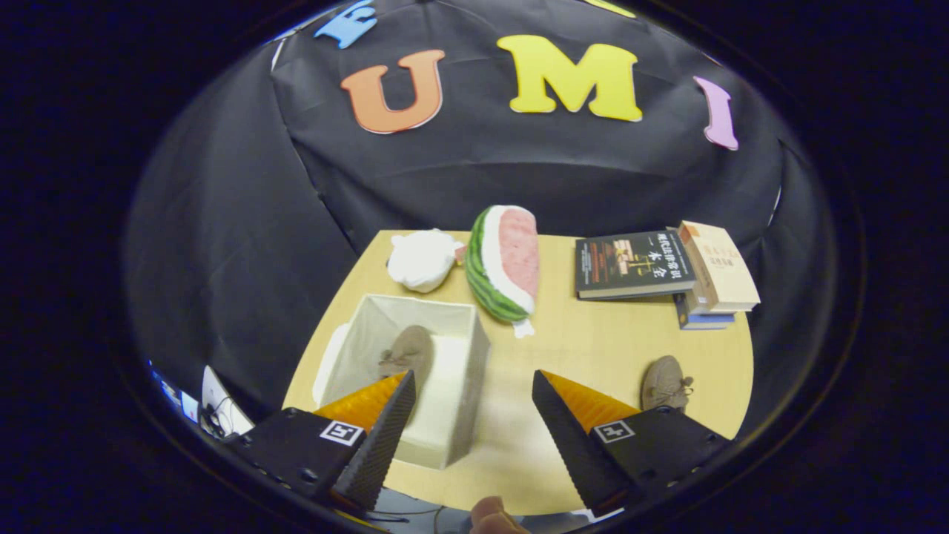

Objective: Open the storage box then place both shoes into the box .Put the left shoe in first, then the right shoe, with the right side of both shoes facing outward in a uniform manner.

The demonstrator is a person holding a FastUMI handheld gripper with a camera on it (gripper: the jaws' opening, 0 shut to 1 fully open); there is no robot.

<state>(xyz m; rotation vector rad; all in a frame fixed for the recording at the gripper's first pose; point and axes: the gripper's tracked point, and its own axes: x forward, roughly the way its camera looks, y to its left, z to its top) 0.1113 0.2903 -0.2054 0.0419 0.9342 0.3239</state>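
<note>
Fingers (415,415) spread wide, empty, above the open storage box (445,371) holding one shoe (406,352); next, approach the second shoe (663,382), right of the box, squarely.

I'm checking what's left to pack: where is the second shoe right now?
In the gripper view, the second shoe lies on the table, beyond the open gripper's right finger and nearer than the books. The first shoe sits in the box.

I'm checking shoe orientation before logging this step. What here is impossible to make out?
- Shoe in the box: which side faces outward; partly behind a finger of the open hand-held gripper.
- Shoe on the table: left or right, too small.
- Box lid: mostly behind the box.
</note>
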